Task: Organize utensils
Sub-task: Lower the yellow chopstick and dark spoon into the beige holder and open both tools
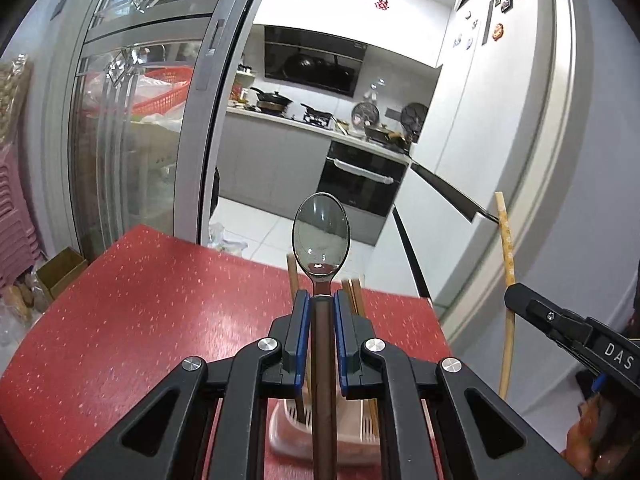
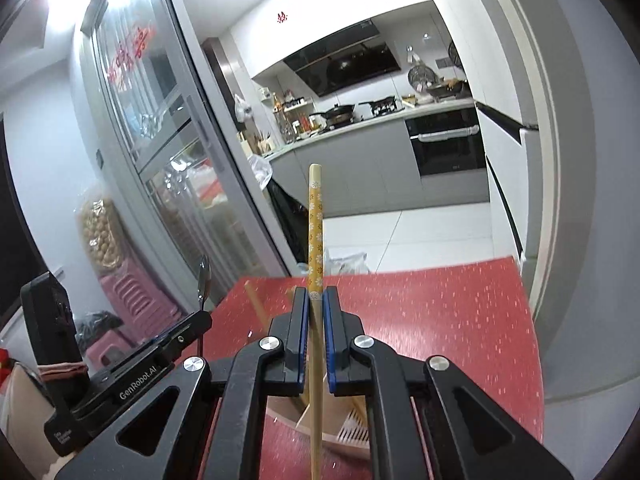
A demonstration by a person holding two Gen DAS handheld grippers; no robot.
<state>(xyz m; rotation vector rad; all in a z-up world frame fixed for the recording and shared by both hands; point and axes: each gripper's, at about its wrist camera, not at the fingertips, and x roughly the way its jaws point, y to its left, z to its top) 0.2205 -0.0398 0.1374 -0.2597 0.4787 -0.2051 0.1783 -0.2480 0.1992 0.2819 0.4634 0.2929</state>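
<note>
The left wrist view looks forward along its fingers, close above the red table [image 1: 120, 320], toward the kitchen; the right wrist view faces likewise from beside it; both share the table, the oven [image 1: 362, 182] and each other's gripper.

Left tool [image 1: 321, 304] and right tool [image 2: 315, 300] both clamped, side by side.
</note>
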